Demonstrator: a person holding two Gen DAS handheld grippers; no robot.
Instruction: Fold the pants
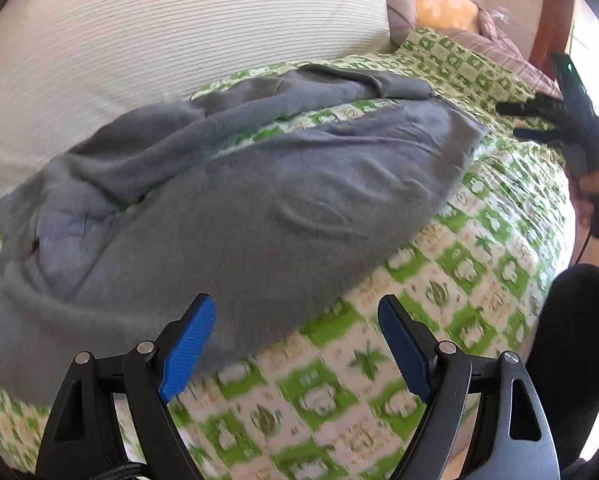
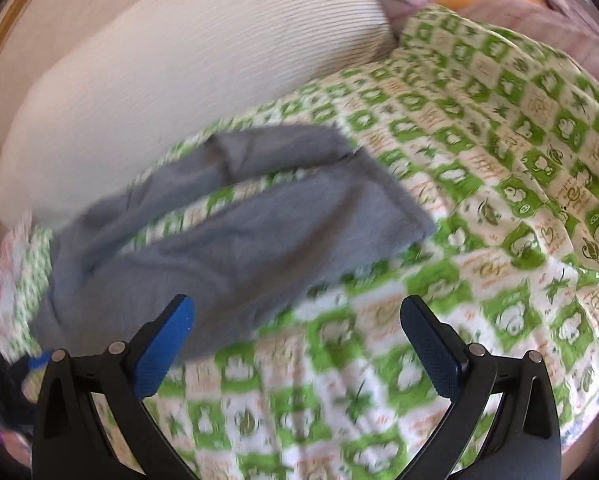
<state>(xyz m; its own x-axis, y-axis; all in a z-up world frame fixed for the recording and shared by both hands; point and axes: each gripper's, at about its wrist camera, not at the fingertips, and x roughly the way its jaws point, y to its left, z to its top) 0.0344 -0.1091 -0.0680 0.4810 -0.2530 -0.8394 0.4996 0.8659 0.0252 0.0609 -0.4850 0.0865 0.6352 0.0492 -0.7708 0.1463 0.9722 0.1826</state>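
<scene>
Both jaws gape empty above grey pants (image 1: 235, 200); only left view shows right gripper (image 1: 515, 120).

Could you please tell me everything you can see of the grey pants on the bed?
The grey pants look like soft, fleecy knit fabric. They lie unfolded on the green-and-white patterned bedsheet, their two legs spread apart with sheet showing between them. The farther leg is rumpled and lies next to the cream striped pillow; the nearer one lies flatter, with shallow creases. The waist end is bunched. Both the left gripper and right gripper have open jaws and hold nothing.
</scene>
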